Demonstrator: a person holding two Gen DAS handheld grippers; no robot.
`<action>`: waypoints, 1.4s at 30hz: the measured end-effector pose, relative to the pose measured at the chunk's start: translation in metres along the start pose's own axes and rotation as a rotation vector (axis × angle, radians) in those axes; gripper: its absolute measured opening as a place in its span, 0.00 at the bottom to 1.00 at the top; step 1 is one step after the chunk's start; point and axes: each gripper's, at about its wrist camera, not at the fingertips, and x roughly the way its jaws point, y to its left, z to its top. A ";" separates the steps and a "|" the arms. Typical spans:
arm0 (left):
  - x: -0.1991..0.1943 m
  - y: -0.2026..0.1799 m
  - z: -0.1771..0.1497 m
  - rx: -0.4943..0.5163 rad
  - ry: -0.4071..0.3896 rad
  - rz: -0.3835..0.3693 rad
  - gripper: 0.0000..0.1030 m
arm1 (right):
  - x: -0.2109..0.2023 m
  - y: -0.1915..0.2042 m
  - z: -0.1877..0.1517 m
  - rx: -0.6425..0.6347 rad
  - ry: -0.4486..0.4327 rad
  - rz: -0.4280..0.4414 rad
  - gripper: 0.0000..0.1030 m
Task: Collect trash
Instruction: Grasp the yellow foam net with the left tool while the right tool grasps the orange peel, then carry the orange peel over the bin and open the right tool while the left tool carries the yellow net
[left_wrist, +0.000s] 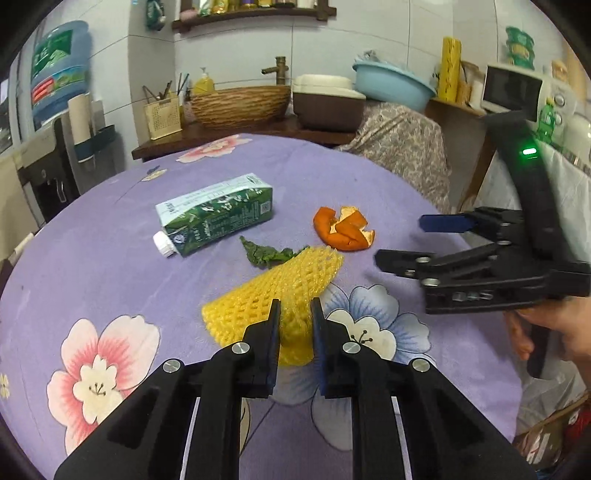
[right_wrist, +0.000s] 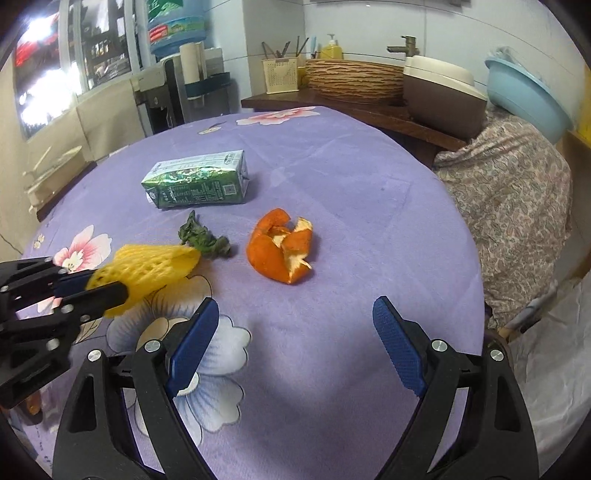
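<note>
A yellow foam fruit net (left_wrist: 273, 291) lies on the purple flowered tablecloth (left_wrist: 110, 258), and my left gripper (left_wrist: 295, 317) is shut on its near end. The right wrist view shows the same grip from the side: the left gripper (right_wrist: 107, 291) pinches the net (right_wrist: 147, 266). Beyond the net are a wilted green leaf (left_wrist: 266, 254), an orange peel (left_wrist: 345, 229) and a green-and-white carton (left_wrist: 214, 214) lying on its side. My right gripper (right_wrist: 295, 310) stands open over bare cloth, just short of the orange peel (right_wrist: 280, 251). From the left it shows as the right gripper (left_wrist: 402, 240) beside the peel.
A chair draped in patterned cloth (right_wrist: 509, 206) stands past the table's right edge, with a white plastic bag (right_wrist: 546, 350) below it. A counter behind holds a wicker basket (left_wrist: 240, 103), a brown-and-cream box (left_wrist: 327, 103) and a blue basin (left_wrist: 391, 83). A water dispenser (right_wrist: 173, 74) stands far left.
</note>
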 end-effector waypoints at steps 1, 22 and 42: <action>-0.007 0.001 0.000 -0.007 -0.014 -0.005 0.15 | 0.005 0.002 0.003 -0.007 0.007 -0.004 0.82; -0.043 -0.020 -0.030 -0.017 -0.018 -0.084 0.15 | 0.040 0.012 0.021 -0.059 0.050 -0.012 0.24; -0.028 -0.115 -0.010 0.067 -0.028 -0.220 0.15 | -0.070 -0.066 -0.052 -0.027 -0.120 -0.071 0.22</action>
